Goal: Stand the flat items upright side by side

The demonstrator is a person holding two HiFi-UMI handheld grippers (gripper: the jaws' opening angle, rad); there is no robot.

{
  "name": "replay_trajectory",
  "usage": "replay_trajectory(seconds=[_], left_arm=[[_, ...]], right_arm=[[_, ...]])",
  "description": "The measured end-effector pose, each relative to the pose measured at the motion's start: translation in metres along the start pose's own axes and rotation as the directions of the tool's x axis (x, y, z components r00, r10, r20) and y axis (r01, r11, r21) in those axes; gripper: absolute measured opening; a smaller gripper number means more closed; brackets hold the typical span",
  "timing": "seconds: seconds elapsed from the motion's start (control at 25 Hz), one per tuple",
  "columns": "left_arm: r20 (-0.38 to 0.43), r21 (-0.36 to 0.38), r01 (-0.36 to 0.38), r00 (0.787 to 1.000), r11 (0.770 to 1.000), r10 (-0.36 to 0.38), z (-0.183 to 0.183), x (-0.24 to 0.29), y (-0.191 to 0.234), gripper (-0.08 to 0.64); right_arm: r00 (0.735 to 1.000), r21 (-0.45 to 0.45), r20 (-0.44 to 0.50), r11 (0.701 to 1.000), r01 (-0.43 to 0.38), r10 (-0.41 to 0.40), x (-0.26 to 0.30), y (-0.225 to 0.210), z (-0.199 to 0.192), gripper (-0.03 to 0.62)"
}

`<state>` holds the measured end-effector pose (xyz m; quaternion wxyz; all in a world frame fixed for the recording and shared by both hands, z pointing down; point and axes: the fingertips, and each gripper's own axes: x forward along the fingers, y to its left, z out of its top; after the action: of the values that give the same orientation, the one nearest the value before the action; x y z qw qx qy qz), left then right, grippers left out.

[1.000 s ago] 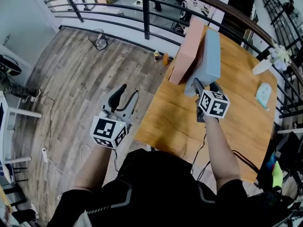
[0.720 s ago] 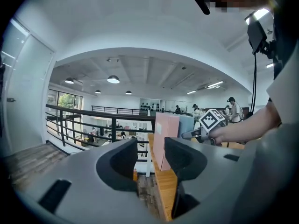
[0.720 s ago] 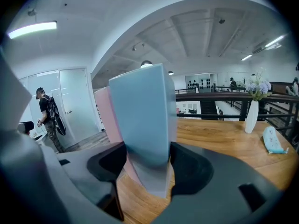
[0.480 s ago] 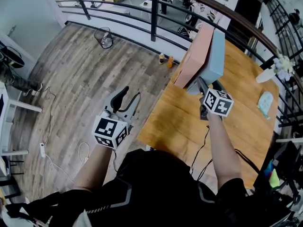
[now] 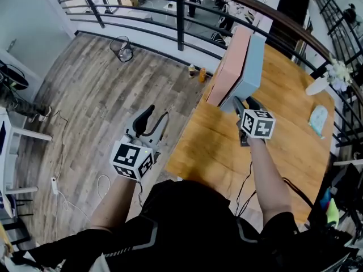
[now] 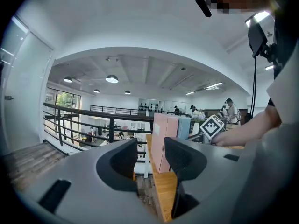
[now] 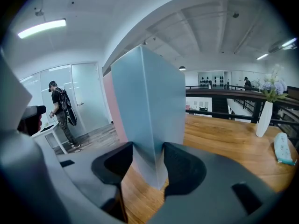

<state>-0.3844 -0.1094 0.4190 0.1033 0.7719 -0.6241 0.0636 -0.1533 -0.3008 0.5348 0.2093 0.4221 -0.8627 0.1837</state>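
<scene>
A pink flat box (image 5: 229, 67) and a light blue flat box (image 5: 253, 61) stand upright side by side at the far left corner of the wooden table (image 5: 215, 152). My right gripper (image 5: 243, 102) is at the blue box's near bottom edge. Its jaws have just been closing with that box between them. In the right gripper view the blue box (image 7: 149, 111) fills the gap of my right gripper (image 7: 148, 164), both pads pressing its faces, and the pink box (image 7: 108, 104) shows behind. My left gripper (image 5: 148, 118) hangs off the table over the floor, open and empty; in its own view my left gripper (image 6: 149, 157) faces both boxes (image 6: 163, 141).
A white vase with flowers (image 5: 320, 81) and a pale blue packet (image 5: 316, 115) sit at the table's right side. A black railing (image 5: 181, 10) runs behind the table. A wire bin (image 5: 119, 47) and small bottles (image 5: 195, 71) stand on the wood floor at the left.
The blue box, earlier leaning apart from the pink one at the top, now stands parallel against it. The right gripper's jaws have narrowed onto its edge. The left gripper has stayed put.
</scene>
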Motion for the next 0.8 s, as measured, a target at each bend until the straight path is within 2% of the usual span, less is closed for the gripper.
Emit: replay_trajectory(seconds=[0.28, 0.52, 0.64, 0.8], left_arm=[[-0.007, 0.018, -0.001, 1.0, 1.0, 0.001, 0.002, 0.003, 0.005, 0.198], [-0.006, 0.006, 0.017, 1.0, 1.0, -0.017, 0.001, 0.007, 0.004, 0.198], [0.0, -0.003, 0.031, 1.0, 1.0, -0.031, 0.003, 0.01, 0.003, 0.198], [0.021, -0.024, 0.005, 1.0, 1.0, -0.005, 0.016, 0.019, 0.005, 0.19]], right_arm=[[1.0, -0.002, 0.0, 1.0, -0.008, 0.008, 0.013, 0.003, 0.005, 0.218], [1.0, -0.003, -0.017, 1.0, 0.003, -0.003, 0.01, 0.0, -0.001, 0.218], [1.0, 0.004, 0.011, 1.0, -0.007, 0.007, -0.005, 0.001, -0.001, 0.233], [0.999, 0.007, 0.053, 1.0, -0.012, 0.011, -0.042, -0.004, 0.004, 0.252]])
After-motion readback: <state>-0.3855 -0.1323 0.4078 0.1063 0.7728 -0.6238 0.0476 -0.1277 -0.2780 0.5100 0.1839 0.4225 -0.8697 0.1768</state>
